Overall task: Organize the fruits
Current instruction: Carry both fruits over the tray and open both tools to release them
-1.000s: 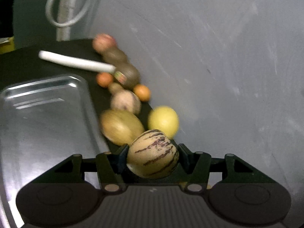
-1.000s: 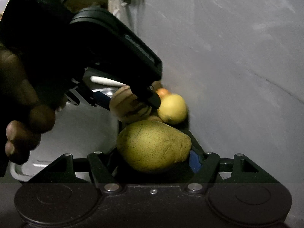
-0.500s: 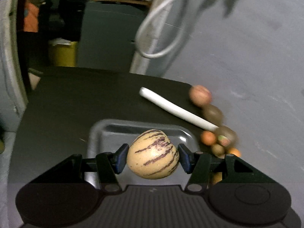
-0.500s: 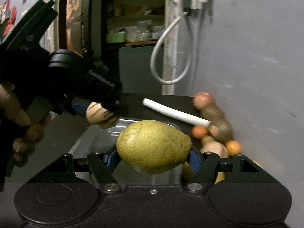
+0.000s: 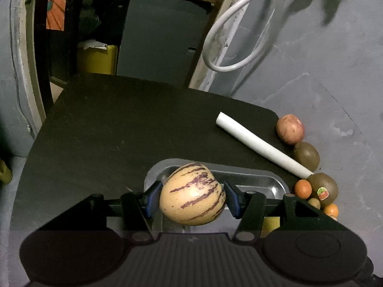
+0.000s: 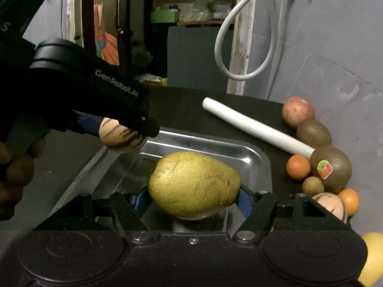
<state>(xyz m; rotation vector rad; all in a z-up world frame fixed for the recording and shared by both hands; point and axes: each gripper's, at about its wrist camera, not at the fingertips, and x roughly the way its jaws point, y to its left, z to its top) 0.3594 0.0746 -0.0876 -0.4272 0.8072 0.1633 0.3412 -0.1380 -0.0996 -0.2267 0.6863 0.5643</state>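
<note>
Right wrist: pear over tray rim

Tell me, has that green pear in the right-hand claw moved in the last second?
Yes. The pear, clamped in the right gripper, was carried from beside the loose fruit by the wall to above the metal tray.

You have a cream, purple-striped melon clamped in your left gripper and a speckled green pear lying sideways in your right gripper, both above the steel tray. On the worktop along the right edge sit a reddish apple, two kiwis, small oranges and a yellow fruit.
</note>
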